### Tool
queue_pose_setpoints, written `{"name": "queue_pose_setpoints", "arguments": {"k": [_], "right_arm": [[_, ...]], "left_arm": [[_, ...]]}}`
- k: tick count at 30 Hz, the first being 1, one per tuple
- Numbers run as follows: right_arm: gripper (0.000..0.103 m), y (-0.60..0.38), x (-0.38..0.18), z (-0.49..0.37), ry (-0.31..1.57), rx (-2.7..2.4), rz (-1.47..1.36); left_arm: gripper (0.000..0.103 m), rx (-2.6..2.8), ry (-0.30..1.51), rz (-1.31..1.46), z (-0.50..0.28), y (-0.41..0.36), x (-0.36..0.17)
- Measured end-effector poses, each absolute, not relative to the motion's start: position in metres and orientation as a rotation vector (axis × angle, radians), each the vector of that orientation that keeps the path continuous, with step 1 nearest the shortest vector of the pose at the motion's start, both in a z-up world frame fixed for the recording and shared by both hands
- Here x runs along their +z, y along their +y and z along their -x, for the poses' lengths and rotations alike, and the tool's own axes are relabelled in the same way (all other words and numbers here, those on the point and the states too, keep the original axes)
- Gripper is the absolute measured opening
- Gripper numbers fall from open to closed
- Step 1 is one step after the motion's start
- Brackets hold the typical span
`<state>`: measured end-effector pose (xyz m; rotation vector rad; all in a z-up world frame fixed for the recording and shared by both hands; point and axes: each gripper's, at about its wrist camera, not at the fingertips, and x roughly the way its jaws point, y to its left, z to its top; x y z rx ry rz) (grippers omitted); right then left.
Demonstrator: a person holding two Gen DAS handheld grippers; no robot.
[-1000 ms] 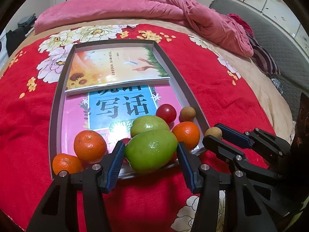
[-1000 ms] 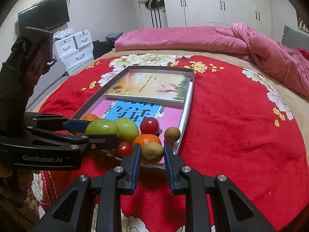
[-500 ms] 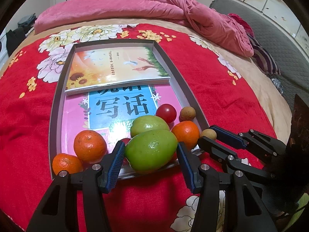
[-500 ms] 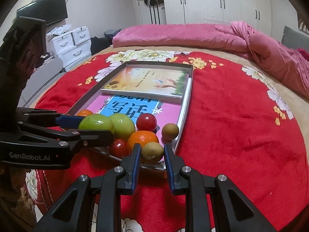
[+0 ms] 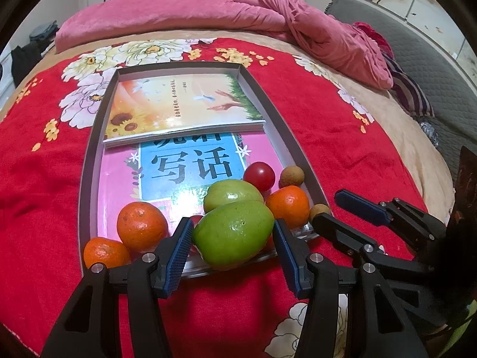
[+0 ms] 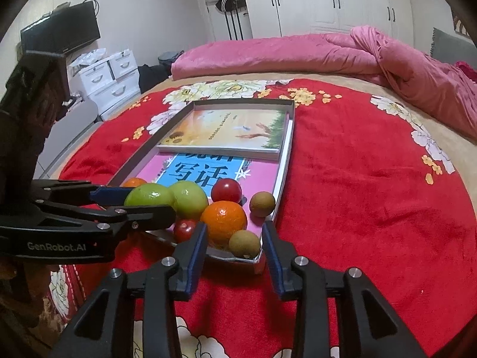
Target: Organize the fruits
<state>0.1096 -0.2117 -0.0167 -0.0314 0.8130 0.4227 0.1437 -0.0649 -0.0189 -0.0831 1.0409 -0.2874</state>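
Observation:
A shallow grey tray [image 5: 286,131] lies on the red flowered blanket, with books in it and fruit at its near end. My left gripper [image 5: 232,238] is shut on a big green fruit [image 5: 235,232] just over the tray's near rim. A second green fruit [image 5: 232,192], three oranges [image 5: 141,226] and a red tomato [image 5: 258,176] lie around it. My right gripper [image 6: 234,226] is opening at the tray's near right corner. A small brown fruit [image 6: 244,243] lies there between its jaws, and the pads no longer touch it.
Two books [image 5: 182,110] cover the tray floor. A second brown fruit [image 6: 261,204] sits by the right rim. A pink duvet [image 5: 268,18] is heaped at the far side of the bed. White drawers [image 6: 110,83] and a TV stand at the left.
The right gripper's jaws have spread apart and let go of the small brown fruit, which now rests in the tray corner. The left gripper and its green fruit have not moved.

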Motion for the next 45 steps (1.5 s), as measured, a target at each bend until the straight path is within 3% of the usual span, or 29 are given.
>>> {"name": "queue_pose_setpoints", "arguments": {"k": [11, 21, 25, 27, 45], "right_arm": [[0.069, -0.219, -0.006, -0.105, 0.771, 0.39, 0.0], [0.079, -0.229, 0.006, -0.098, 0.73, 0.327, -0.003], [0.088, -0.24, 0.015, -0.095, 0.691, 0.271, -0.023], [0.089, -0.244, 0.017, -0.094, 0.677, 0.257, -0.032], [0.097, -0.238, 0.02, -0.086, 0.68, 0.246, -0.014]], "left_arm": [[0.06, -0.274, 1.045, 0.073, -0.141, -0.066, -0.018], [0.069, -0.298, 1.022, 0.077, -0.137, -0.068, -0.01], [0.07, -0.31, 0.999, 0.081, -0.134, -0.068, -0.003], [0.075, -0.311, 0.989, 0.081, -0.133, -0.069, 0.001], [0.079, -0.285, 0.921, 0.09, -0.122, -0.055, 0.024]]}}
